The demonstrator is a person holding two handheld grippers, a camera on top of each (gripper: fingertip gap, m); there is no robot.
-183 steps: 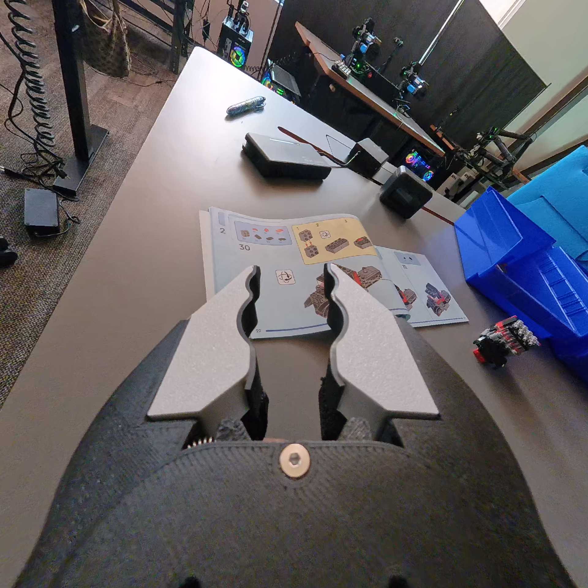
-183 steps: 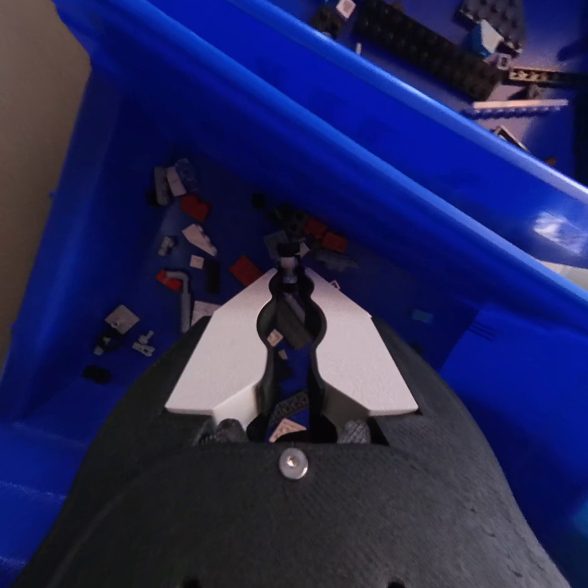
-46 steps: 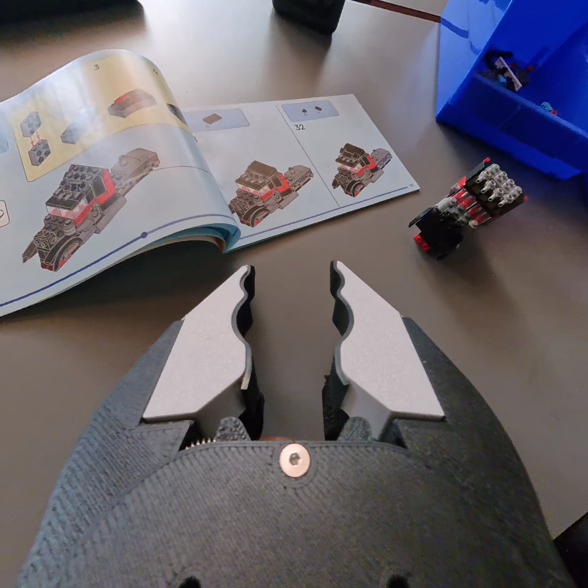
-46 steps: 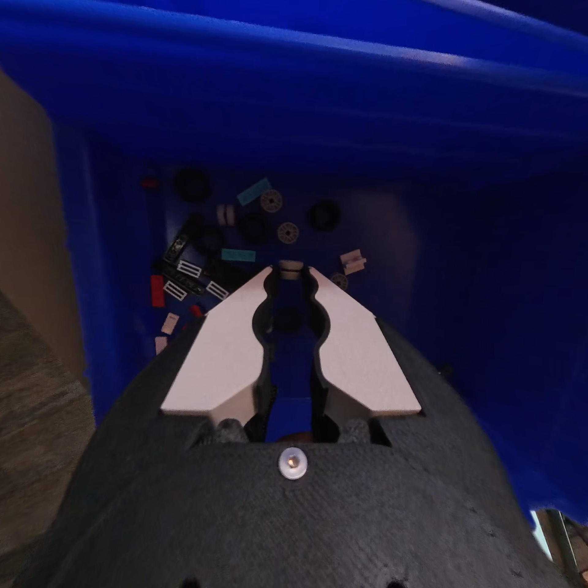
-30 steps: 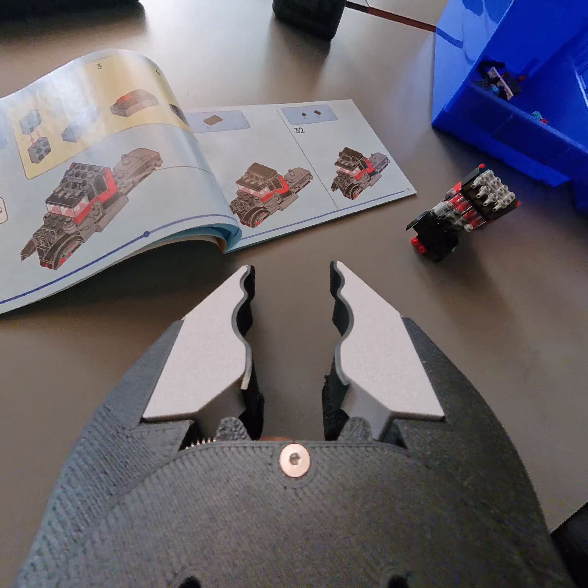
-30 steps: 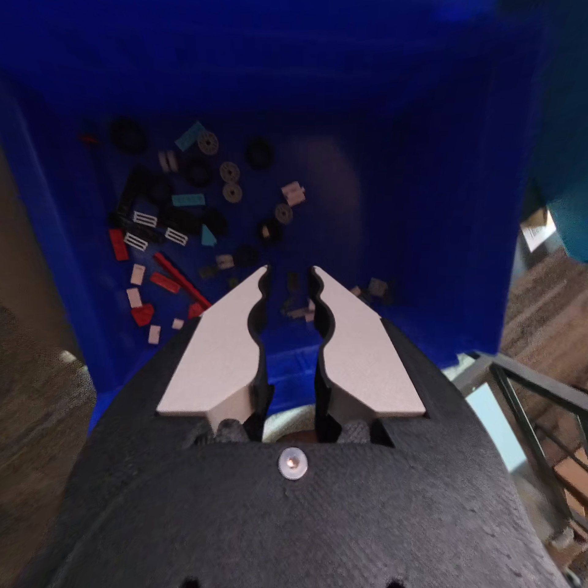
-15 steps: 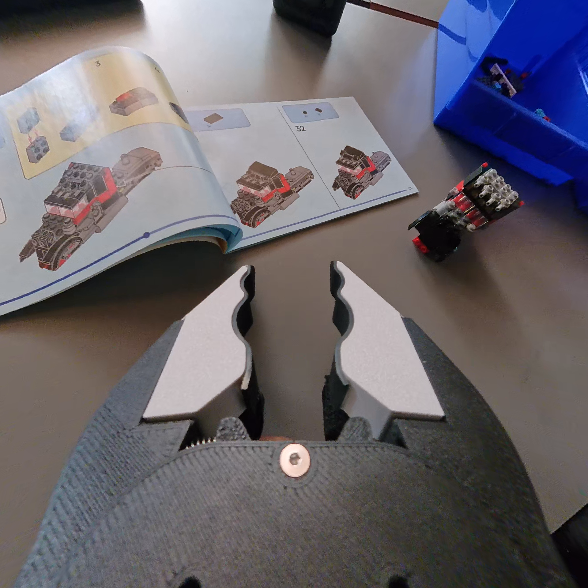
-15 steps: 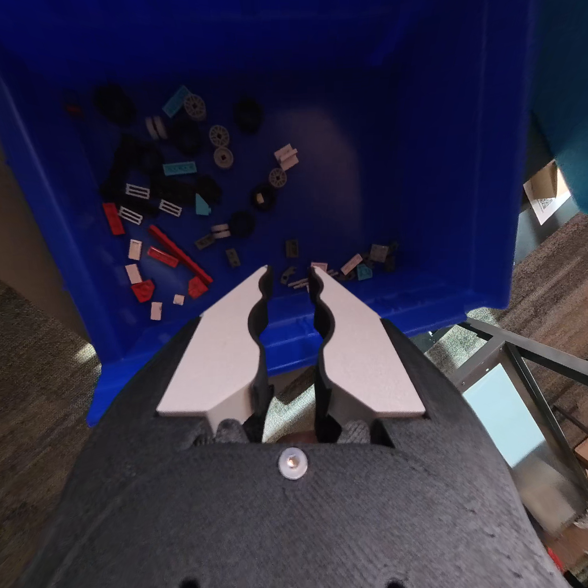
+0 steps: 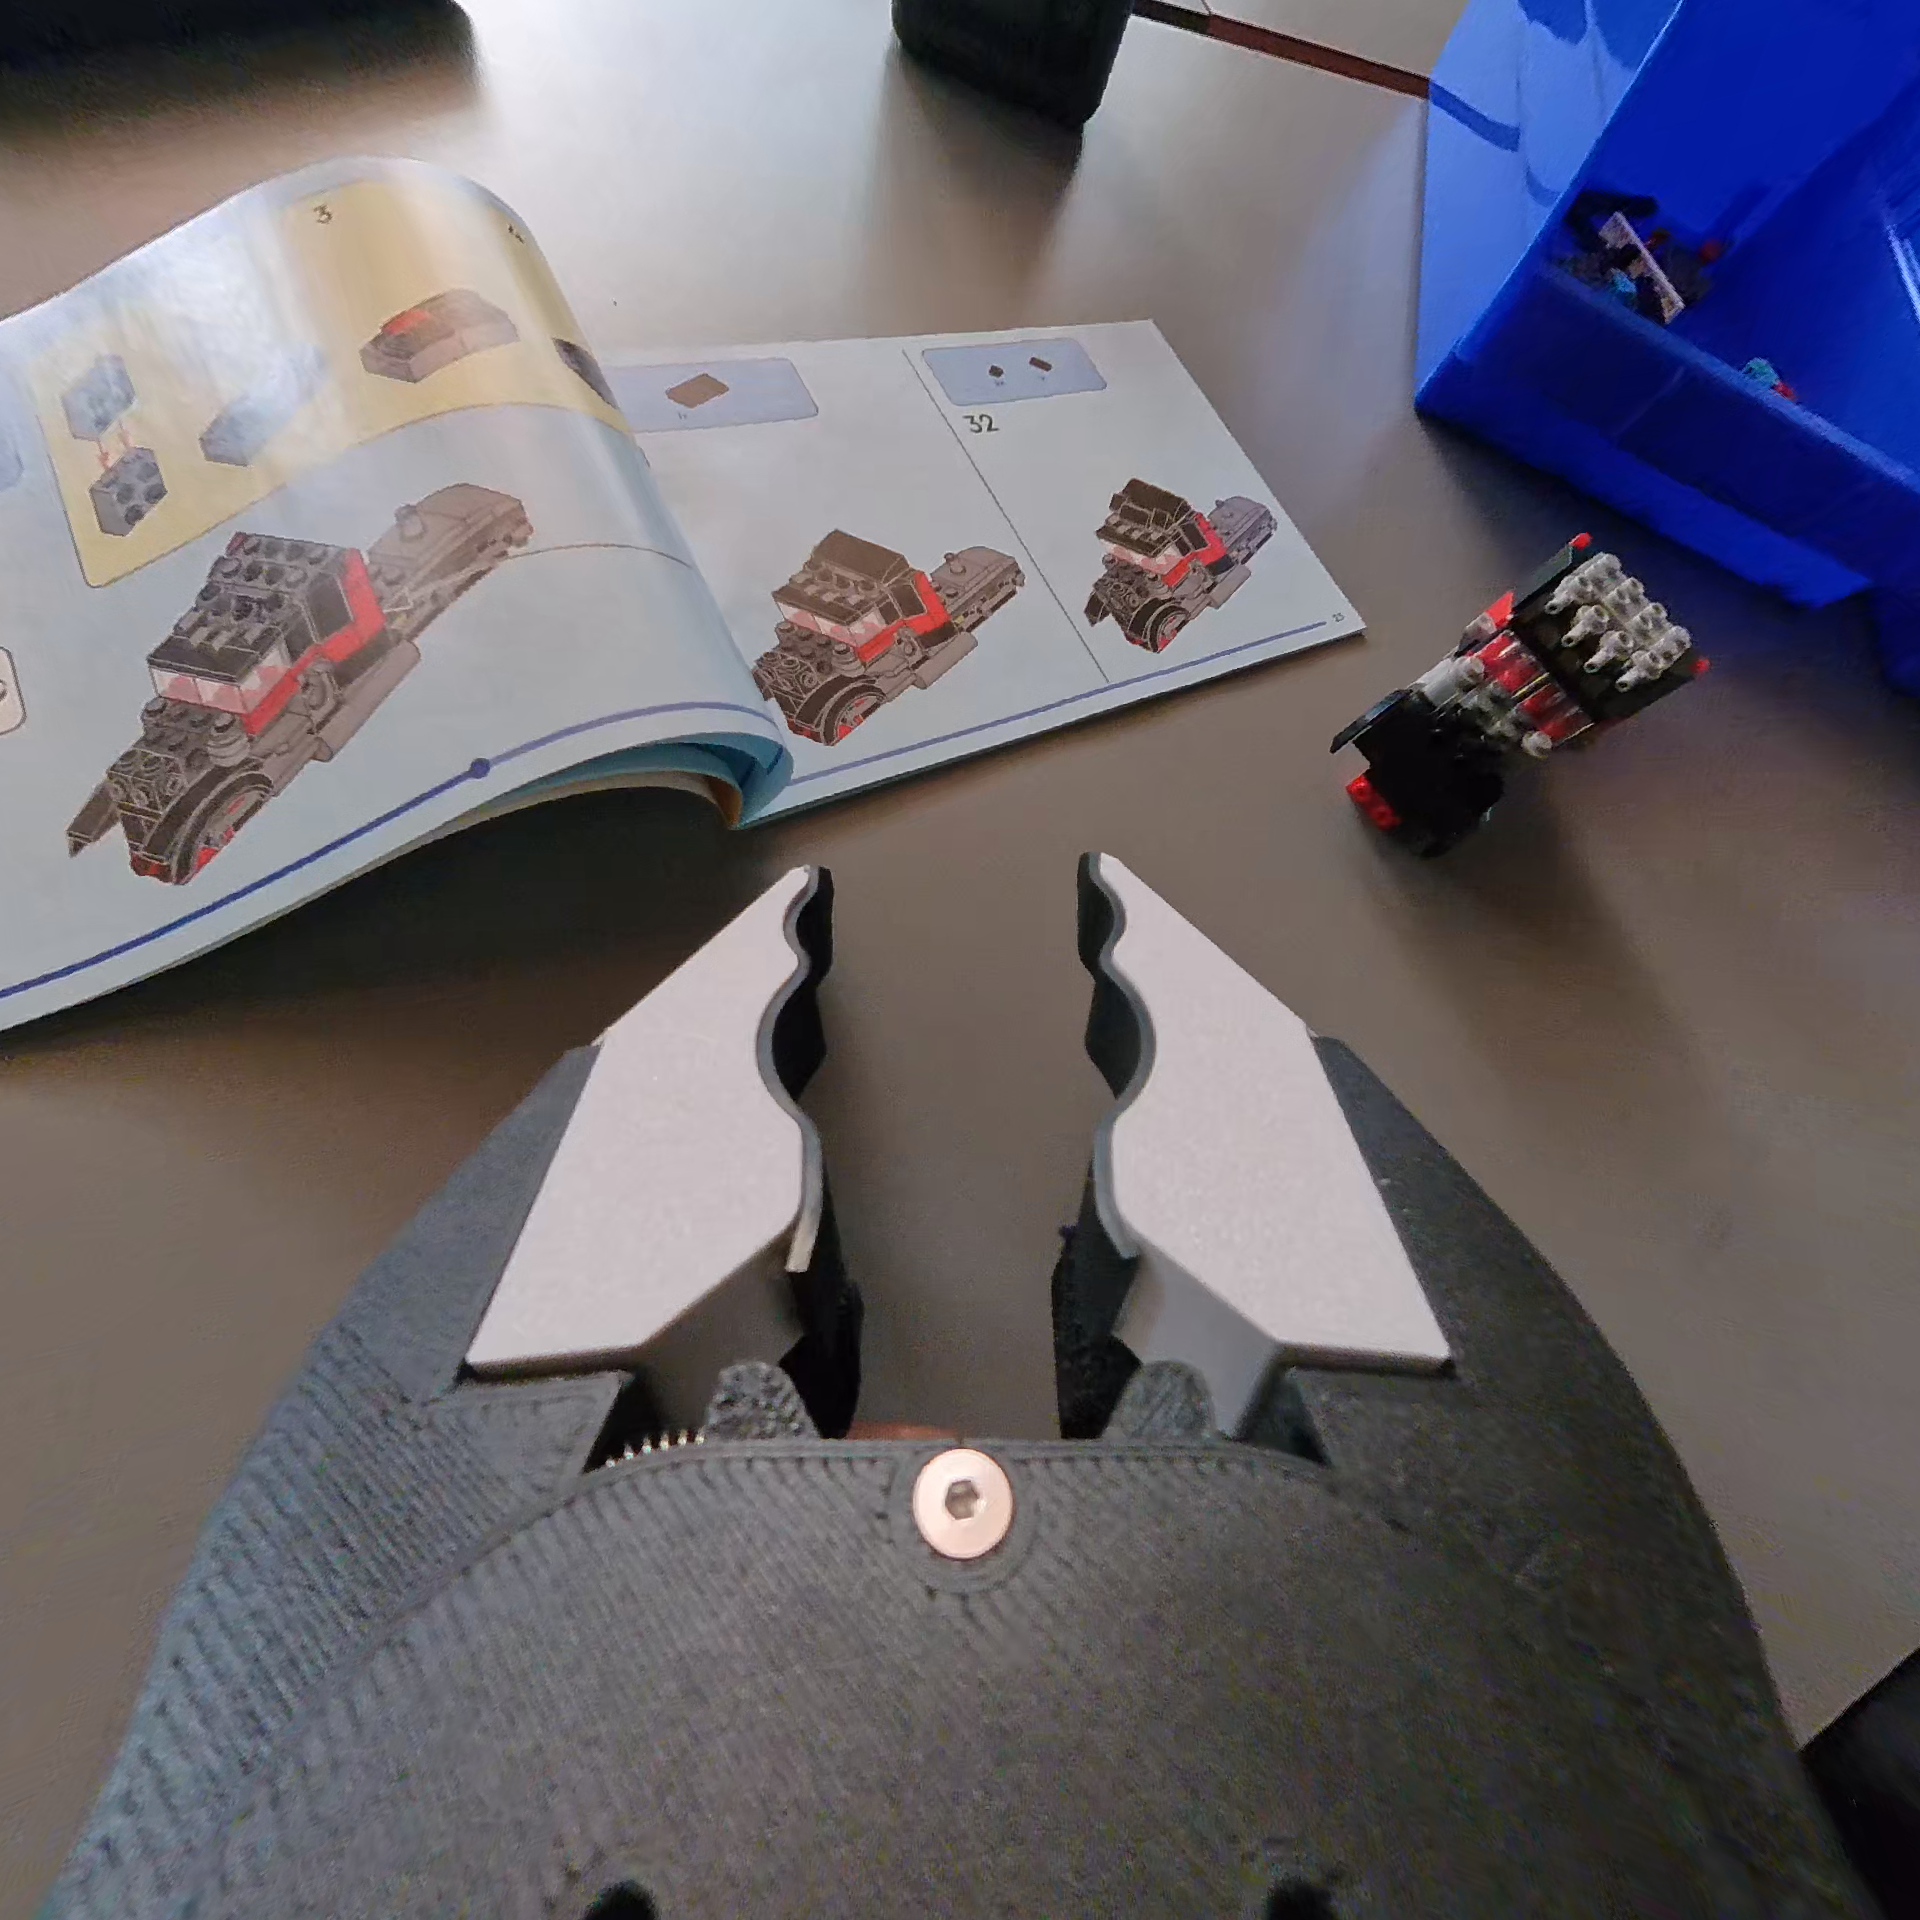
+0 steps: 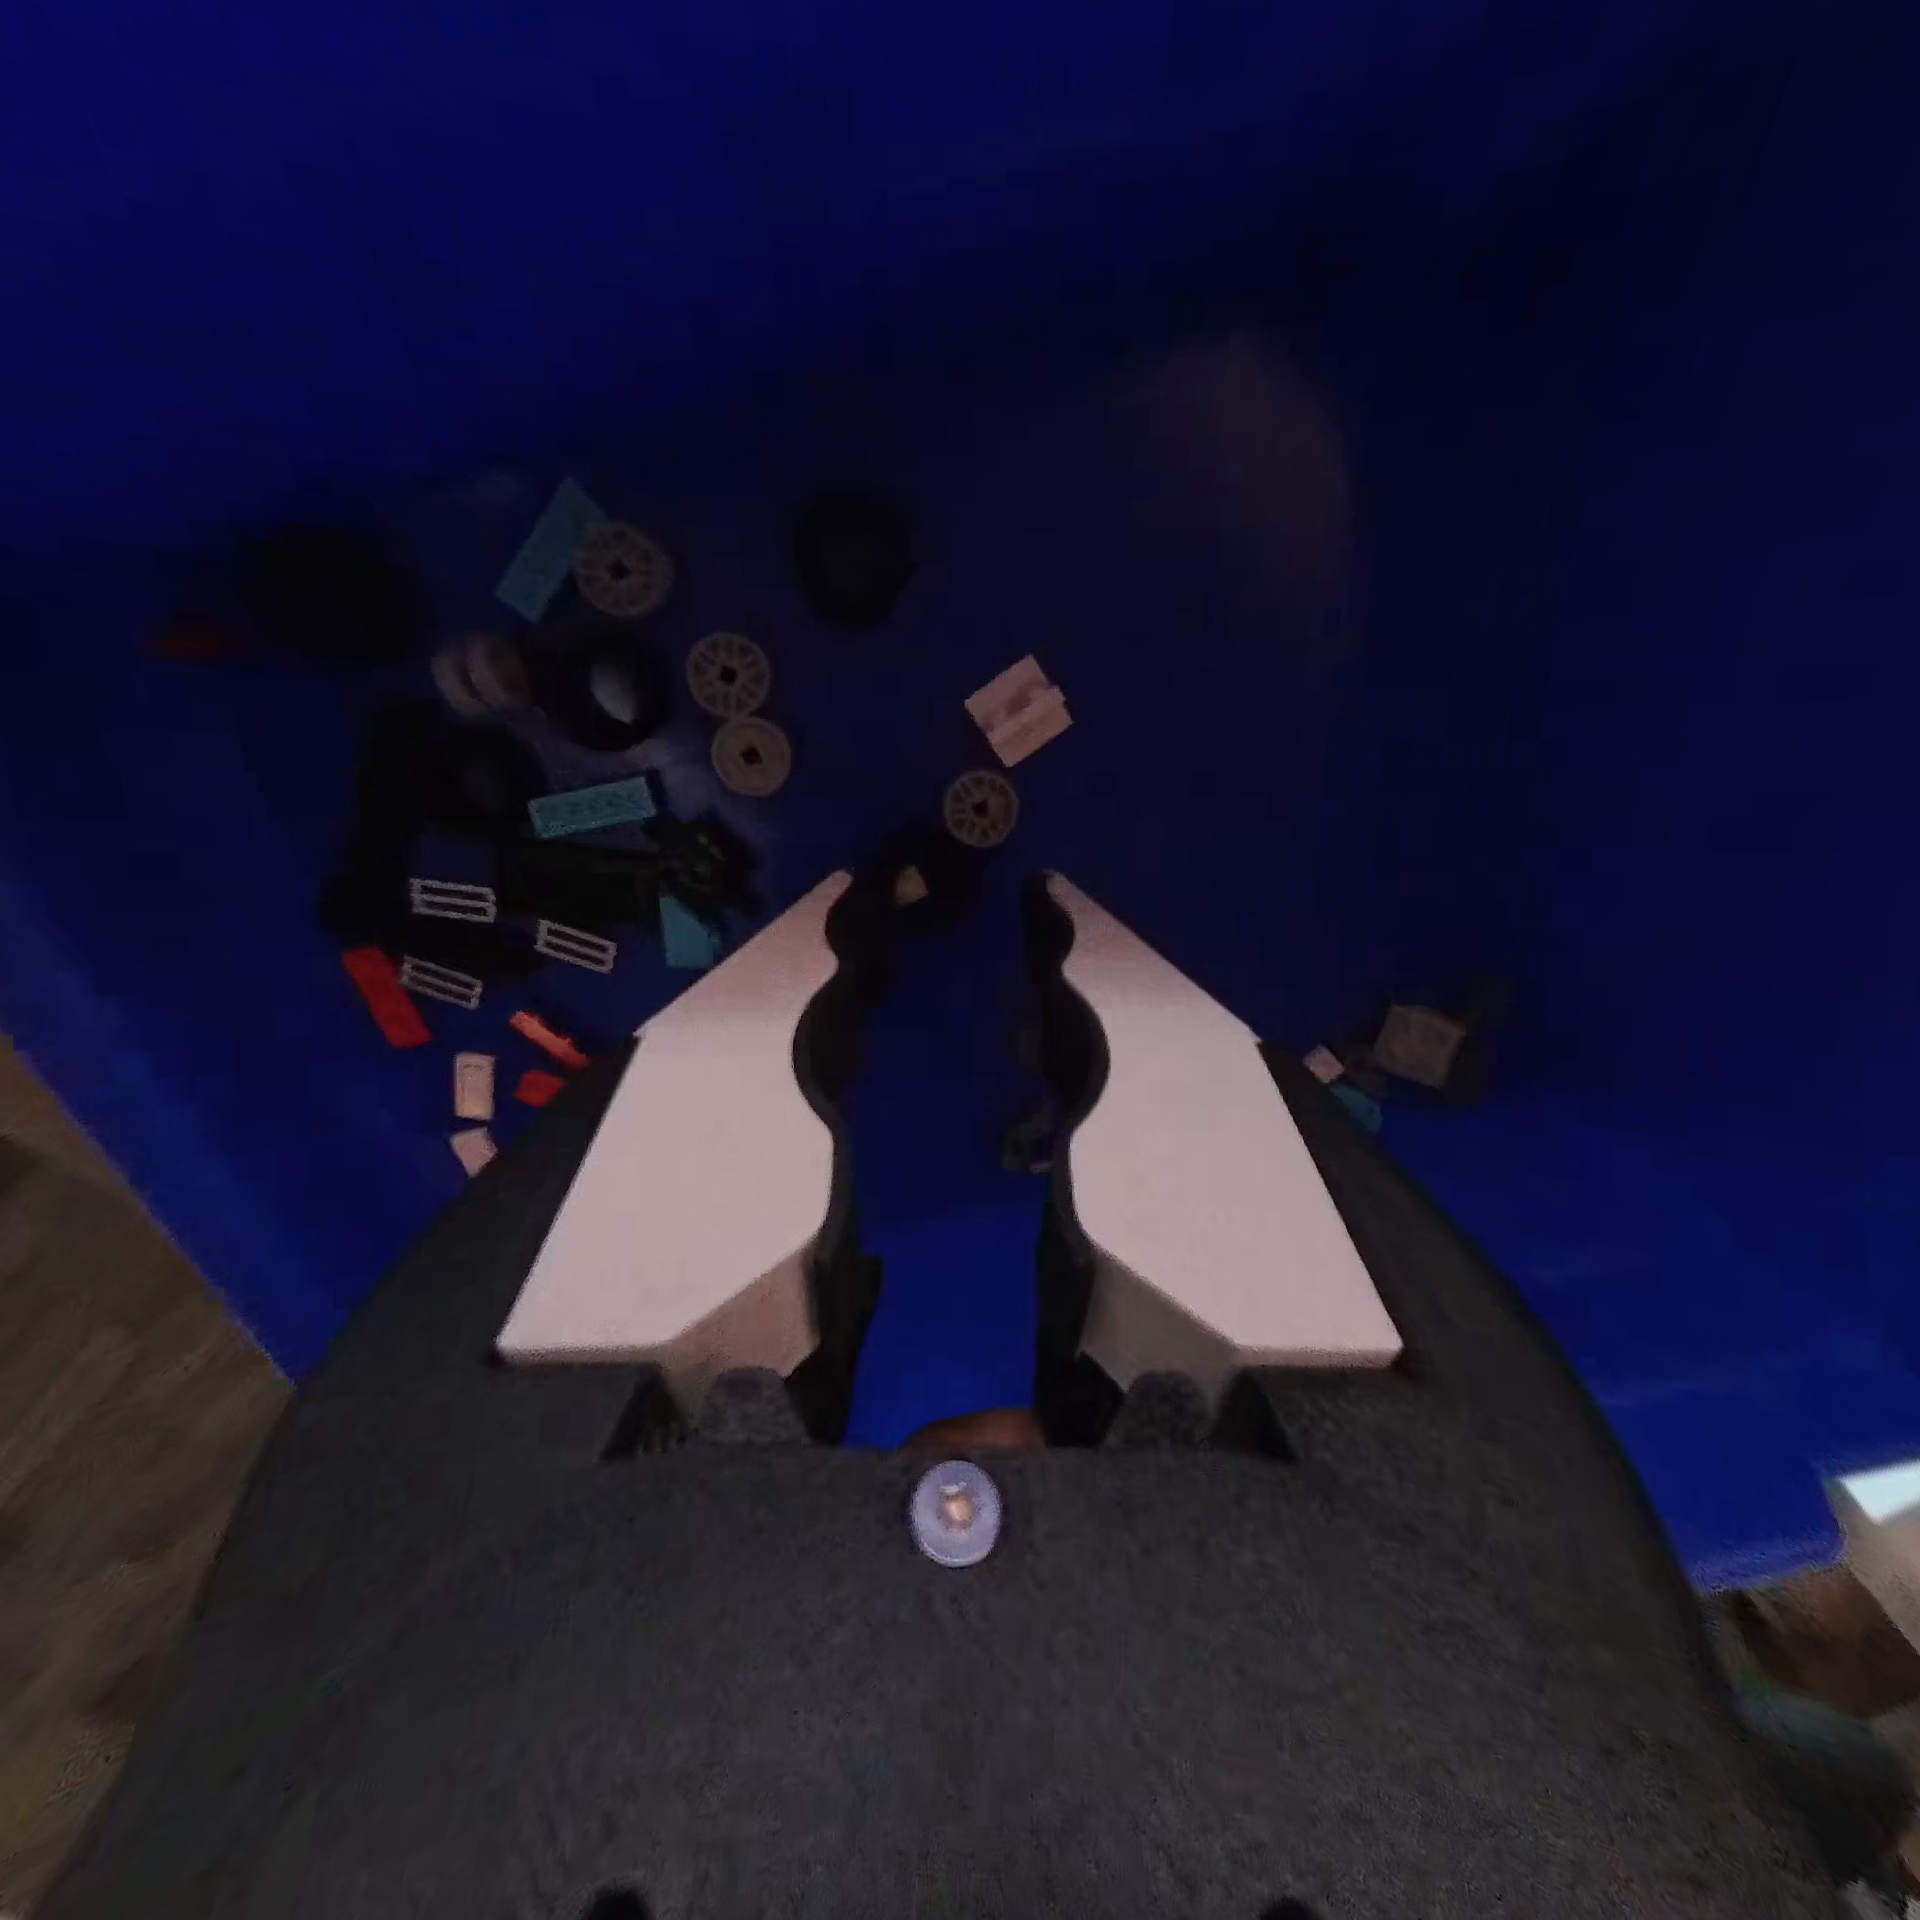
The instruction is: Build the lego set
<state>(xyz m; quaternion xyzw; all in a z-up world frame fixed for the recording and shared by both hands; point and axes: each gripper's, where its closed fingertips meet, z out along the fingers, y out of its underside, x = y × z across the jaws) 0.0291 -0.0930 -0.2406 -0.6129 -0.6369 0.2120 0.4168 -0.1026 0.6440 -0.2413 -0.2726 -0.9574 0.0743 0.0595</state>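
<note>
A partly built black, red and grey lego model (image 9: 1522,694) lies on the dark table (image 9: 1558,1091), to the right of an open instruction booklet (image 9: 582,561). My left gripper (image 9: 954,878) is open and empty, just above the table in front of the booklet's lower edge. My right gripper (image 10: 948,888) is open and empty inside a blue bin (image 10: 1143,312), above loose pieces: grey wheel hubs (image 10: 727,675), black tyres (image 10: 852,556), teal plates (image 10: 592,808), red plates (image 10: 387,995) and a light grey clip piece (image 10: 1018,709). A small dark piece (image 10: 909,883) lies just past its fingertips.
Blue bins (image 9: 1683,312) with small pieces stand at the table's right back. A black box (image 9: 1013,47) with a cable sits behind the booklet. The table's right front edge (image 9: 1829,1725) is close to my left gripper. Floor (image 10: 114,1351) shows left of the right gripper's bin. The gap from one gripper's tips to the other's is roughly 75 cm.
My right gripper has dropped deeper into the bin toward the wheels and its jaws have opened wider. My left gripper has stayed open and almost still over the table.
</note>
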